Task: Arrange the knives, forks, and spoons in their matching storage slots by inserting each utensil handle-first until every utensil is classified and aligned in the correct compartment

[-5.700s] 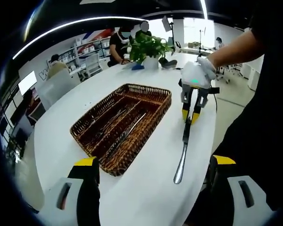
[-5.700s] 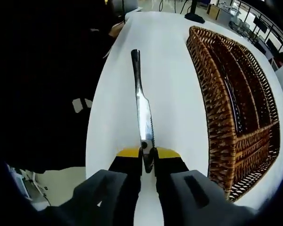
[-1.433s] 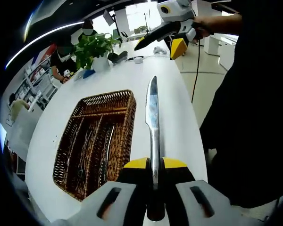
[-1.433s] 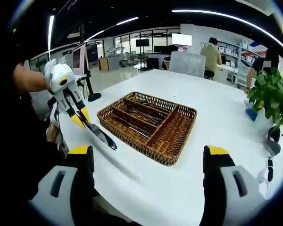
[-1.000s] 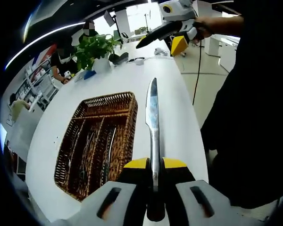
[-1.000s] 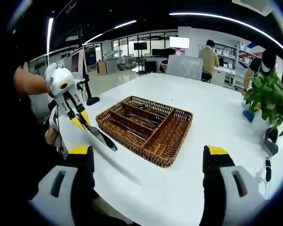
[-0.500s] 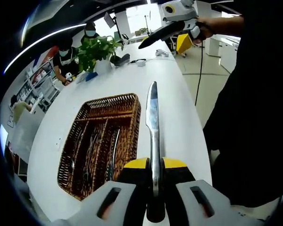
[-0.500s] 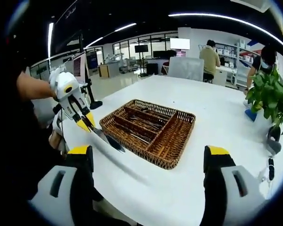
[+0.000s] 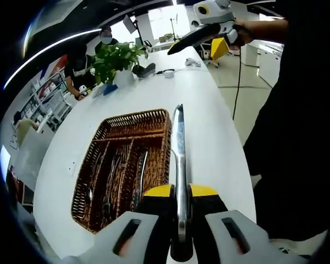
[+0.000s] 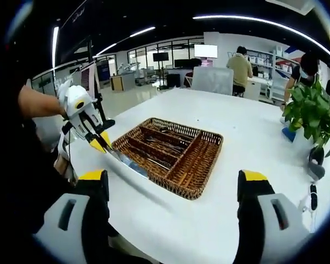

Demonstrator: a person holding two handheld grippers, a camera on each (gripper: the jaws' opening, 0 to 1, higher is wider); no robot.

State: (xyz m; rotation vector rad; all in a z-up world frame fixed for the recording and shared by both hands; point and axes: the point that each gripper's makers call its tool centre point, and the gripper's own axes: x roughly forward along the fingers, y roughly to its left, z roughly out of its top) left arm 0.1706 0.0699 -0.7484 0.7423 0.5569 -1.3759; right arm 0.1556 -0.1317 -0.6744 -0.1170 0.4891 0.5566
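My left gripper (image 9: pixel 180 193) is pinching a knife (image 9: pixel 178 144) by the handle, jaws pressed tight on it, and the blade runs toward 12 o'clock over the white table (image 9: pixel 209 115), its tip level with the far right corner of the wicker tray (image 9: pixel 154 118). The handle end drops behind the jaws, so I cannot see how much of it I have. In the right gripper view the same knife (image 10: pixel 126 163) shows as a blurred sliver at 9 o'clock, its tip just at the near edge of the tray (image 10: pixel 201 155), and I cannot tell whether it touches the rim. My right gripper (image 10: pixel 171 190) has its jaws spread wide with nothing between them; in the left gripper view it (image 9: pixel 206 33) hangs at 1 o'clock above the table's far end. The tray's slots hold some cutlery (image 9: pixel 114 175), but the pieces are dark and tangled, and I cannot sort forks from spoons. A potted plant (image 9: pixel 117 59) stands beyond the tray at 11 o'clock.
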